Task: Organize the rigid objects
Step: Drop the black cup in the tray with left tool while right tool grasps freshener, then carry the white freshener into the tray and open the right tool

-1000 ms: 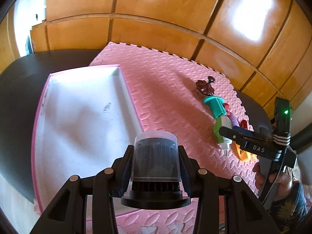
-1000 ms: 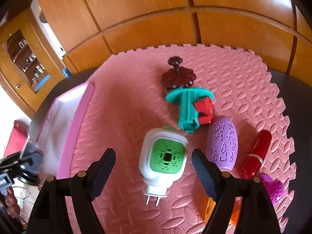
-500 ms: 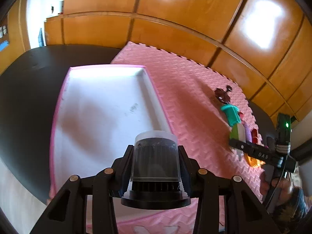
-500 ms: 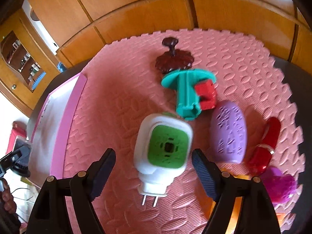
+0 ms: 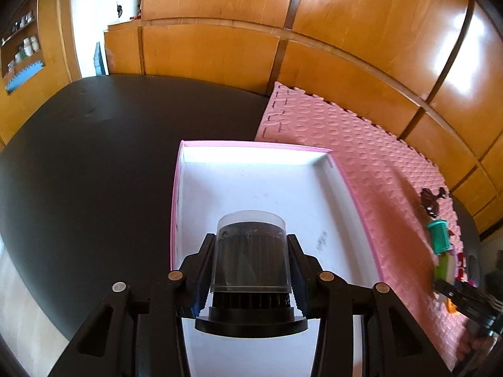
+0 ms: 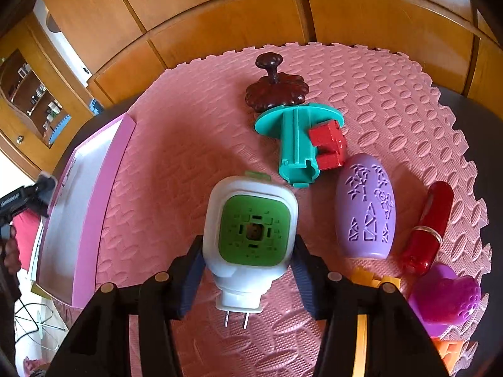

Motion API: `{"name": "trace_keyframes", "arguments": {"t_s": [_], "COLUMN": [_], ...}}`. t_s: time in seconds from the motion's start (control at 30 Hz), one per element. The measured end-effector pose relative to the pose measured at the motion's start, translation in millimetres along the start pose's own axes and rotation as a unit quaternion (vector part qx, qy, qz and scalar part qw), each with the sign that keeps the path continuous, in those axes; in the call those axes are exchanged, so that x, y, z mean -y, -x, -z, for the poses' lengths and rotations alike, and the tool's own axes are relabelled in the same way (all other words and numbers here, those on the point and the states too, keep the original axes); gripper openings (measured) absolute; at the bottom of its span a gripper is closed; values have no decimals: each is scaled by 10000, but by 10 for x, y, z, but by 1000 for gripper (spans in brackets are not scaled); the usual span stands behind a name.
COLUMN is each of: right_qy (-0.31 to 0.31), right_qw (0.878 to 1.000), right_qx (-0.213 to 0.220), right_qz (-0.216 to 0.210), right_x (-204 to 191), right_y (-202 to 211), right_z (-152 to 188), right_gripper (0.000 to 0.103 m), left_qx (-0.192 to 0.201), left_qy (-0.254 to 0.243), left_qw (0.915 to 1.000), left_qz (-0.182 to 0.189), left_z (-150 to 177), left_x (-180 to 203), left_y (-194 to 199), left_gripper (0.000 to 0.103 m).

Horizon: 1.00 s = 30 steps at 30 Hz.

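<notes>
My left gripper (image 5: 250, 267) is shut on a black ribbed cylinder with a clear cap (image 5: 250, 248), held upright above the near part of a white tray with a pink rim (image 5: 251, 150). In the right wrist view my right gripper (image 6: 248, 270) has its jaws closing on a white plug-in device with a green face (image 6: 253, 226), and both pads touch its sides. The device lies on the pink foam mat (image 6: 176, 163) with its prongs pointing toward the camera. The tray (image 6: 81, 207) sits left of the mat.
Beyond the device lie a brown flower-shaped knob (image 6: 276, 91), a teal flanged piece (image 6: 295, 138) and a red block (image 6: 330, 144). To its right are a purple oval (image 6: 364, 207), a red lipstick (image 6: 430, 226) and a magenta heart (image 6: 446, 298). A black table (image 5: 94, 157) meets a wooden wall.
The left gripper carried the cylinder leftward until the tray lay straight ahead under it. The right gripper's jaws came in from wide apart onto the plug-in device.
</notes>
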State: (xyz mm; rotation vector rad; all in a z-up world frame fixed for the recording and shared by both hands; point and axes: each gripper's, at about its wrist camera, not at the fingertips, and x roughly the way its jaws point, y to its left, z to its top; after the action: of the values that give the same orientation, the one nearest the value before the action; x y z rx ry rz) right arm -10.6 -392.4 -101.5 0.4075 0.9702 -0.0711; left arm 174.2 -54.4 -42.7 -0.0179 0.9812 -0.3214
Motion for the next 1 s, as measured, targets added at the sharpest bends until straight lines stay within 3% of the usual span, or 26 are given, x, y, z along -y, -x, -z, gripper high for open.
{"name": "trace_keyframes", "arguments": {"t_s": [0.3, 0.43, 0.53, 0.77, 1.0], "right_qy": [244, 353, 330, 57, -353], "right_qw": [9995, 9989, 9990, 9999, 9993], "right_qx": [37, 42, 39, 44, 85], "right_qz": [207, 299, 283, 118, -121], "right_x": [-81, -107, -96, -28, 83], "right_y": [-33, -42, -43, -19, 29], "right_z": [8, 14, 8, -8, -14], "right_gripper": [53, 53, 53, 53, 53], "left_qx": [-33, 85, 267, 446, 284], "left_qy": [-113, -27, -8, -73, -53], "left_qw": [9989, 9992, 9989, 9983, 9995], "left_qz": [-463, -389, -398, -359, -159], "left_z": [-155, -127, -56, 376, 772], "left_x": [-26, -30, -17, 135, 317], "left_y": [-326, -237, -60, 341, 468], "left_gripper": [45, 66, 66, 67, 67]}}
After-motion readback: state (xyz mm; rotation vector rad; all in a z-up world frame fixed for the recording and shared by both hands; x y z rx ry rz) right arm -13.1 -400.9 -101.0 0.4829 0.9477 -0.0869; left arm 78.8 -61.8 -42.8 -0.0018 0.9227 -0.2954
